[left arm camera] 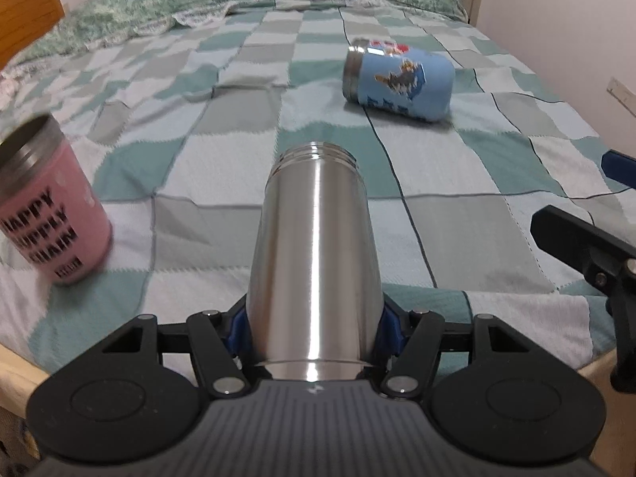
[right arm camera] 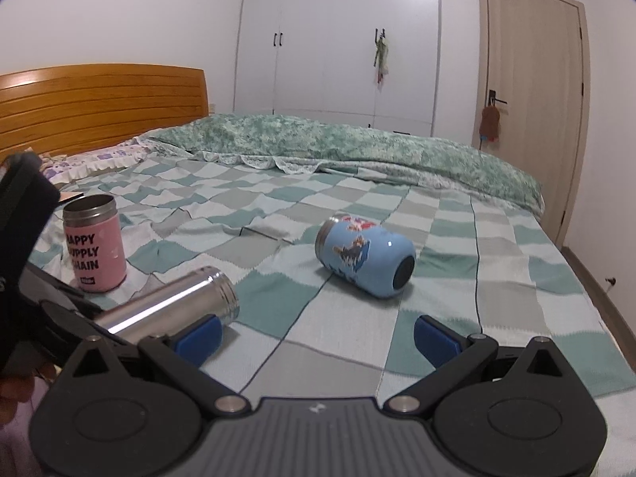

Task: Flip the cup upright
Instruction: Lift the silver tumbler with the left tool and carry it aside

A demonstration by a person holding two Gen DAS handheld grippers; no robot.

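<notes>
While your left gripper [left arm camera: 314, 342] clamps its fingers low on the steel cup [left arm camera: 316, 254] above the bed [left arm camera: 497, 302], the right gripper [right arm camera: 318, 334] gapes empty; soft quilt may topple it.

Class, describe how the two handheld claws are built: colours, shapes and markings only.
Both the left claw and right claw share one design: matte black angular linkage arms, silver round pivot bolts, blue finger pads, two round black discs, and a grey ribbed centre plate bearing a small white logo.
</notes>
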